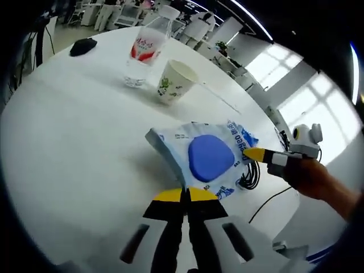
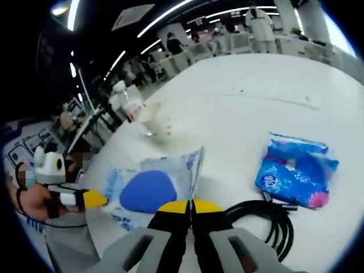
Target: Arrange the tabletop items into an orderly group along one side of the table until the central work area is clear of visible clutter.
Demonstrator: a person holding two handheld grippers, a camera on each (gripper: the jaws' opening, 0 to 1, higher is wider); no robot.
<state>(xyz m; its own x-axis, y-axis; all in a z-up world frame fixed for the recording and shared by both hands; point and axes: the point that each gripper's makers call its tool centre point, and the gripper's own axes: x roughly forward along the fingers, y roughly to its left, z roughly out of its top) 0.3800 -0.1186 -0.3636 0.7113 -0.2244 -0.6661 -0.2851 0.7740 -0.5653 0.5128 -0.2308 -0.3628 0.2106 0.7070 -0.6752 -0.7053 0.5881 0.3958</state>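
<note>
2 sets of tongs meet on 1 wipes pack (image 1: 209, 159), a white pouch with a blue oval lid, lying on the white round surface (image 1: 68, 148). In the left gripper view the left tongs (image 1: 185, 194) are pressed together on the pack's near edge, while the right tongs (image 1: 257, 154) come in from the right and pinch its far edge. In the right gripper view the right tongs (image 2: 190, 206) are pressed shut at the pack's edge, and the left tongs (image 2: 96, 199) hold the opposite side, so the pack (image 2: 149, 189) hangs stretched between them just above the surface.

Beyond the pack in the left gripper view stand 1 paper cup (image 1: 175, 81) and 1 clear water bottle (image 1: 145, 48) with a red label, just beside each other, and 1 black mouse (image 1: 83, 46) sits well apart near the far rim. A wide bare stretch of surface lies between the pack and those 3 things.

In the right gripper view 1 blue tissue packet (image 2: 296, 170) lies to the right, and 1 coiled black cable (image 2: 267, 223) sits near the close rim, touching that packet's lower edge.
</note>
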